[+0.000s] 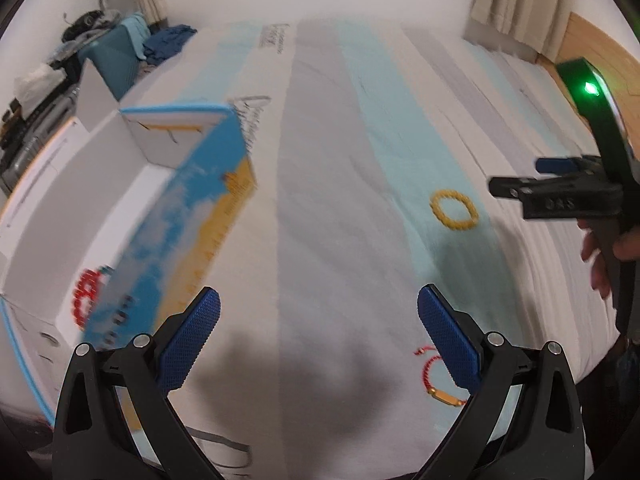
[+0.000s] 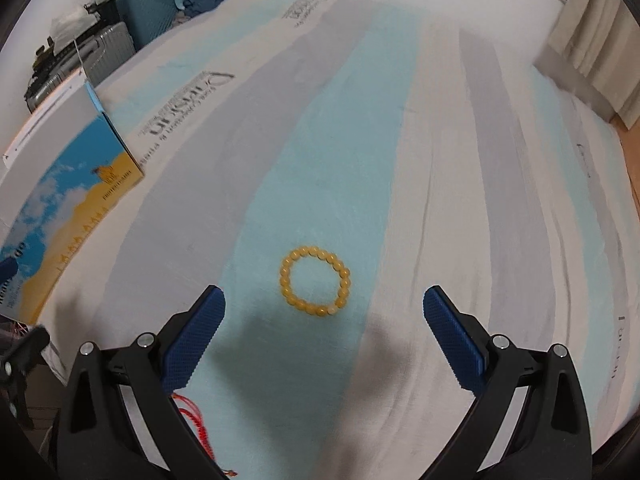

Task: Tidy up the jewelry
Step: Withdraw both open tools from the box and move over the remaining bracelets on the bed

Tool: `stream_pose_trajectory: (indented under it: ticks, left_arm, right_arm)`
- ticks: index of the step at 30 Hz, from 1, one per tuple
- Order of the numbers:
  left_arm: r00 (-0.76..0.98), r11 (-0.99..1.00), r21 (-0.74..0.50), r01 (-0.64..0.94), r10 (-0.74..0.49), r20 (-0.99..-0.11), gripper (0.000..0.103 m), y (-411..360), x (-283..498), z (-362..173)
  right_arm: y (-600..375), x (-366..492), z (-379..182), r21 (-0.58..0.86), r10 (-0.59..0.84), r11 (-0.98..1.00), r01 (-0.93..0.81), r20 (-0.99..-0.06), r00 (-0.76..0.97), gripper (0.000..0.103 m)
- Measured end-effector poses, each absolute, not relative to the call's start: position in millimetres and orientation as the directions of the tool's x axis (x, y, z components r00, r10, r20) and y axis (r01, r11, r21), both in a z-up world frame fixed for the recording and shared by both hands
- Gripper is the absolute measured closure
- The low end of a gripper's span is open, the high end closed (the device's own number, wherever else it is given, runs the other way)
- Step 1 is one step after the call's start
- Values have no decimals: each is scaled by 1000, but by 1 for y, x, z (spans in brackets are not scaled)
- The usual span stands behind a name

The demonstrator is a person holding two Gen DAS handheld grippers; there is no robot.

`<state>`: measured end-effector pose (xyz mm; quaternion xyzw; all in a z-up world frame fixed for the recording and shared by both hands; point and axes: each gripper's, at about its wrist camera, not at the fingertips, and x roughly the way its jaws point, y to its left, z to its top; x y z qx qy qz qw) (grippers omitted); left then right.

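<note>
While both sets of jaws stand wide apart with nothing between them, the yellow bead bracelet (image 2: 315, 281) lies flat on a pale blue stripe of the bed sheet (image 2: 400, 160), just ahead of the right gripper (image 2: 324, 328) in the lower middle of the right wrist frame. In the left wrist frame that bracelet (image 1: 455, 210) sits at middle right, with the right gripper (image 1: 520, 184) hovering just to its right and a person's hand (image 1: 600, 256) on its handle at the right edge.

A red cord bracelet (image 1: 438, 376) with a gold tube lies at lower right of that frame, partly hidden behind the left gripper's (image 1: 318, 332) right blue pad (image 1: 448, 344); the right wrist frame shows its red cord (image 2: 192, 420) at lower left, behind that gripper's frame.

An open white box (image 1: 80, 208) with a blue-and-yellow printed side fills the left of the left wrist frame, blurred, and something red (image 1: 86, 296) shows at its lower inner wall. Suitcases (image 2: 120, 28) and heaped clothes stand at upper left, a curtain (image 2: 592, 32) at upper right.
</note>
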<state>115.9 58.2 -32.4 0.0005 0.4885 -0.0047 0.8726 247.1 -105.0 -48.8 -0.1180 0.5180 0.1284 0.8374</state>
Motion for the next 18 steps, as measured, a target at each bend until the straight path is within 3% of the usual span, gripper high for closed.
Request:
stream_pose_trajectory:
  ticks: [18]
  left_arm:
    - [422, 984, -27, 177, -101, -901, 8, -4, 89, -119]
  right_arm:
    - [-118, 272, -116, -70, 55, 948, -311, -925, 375, 8]
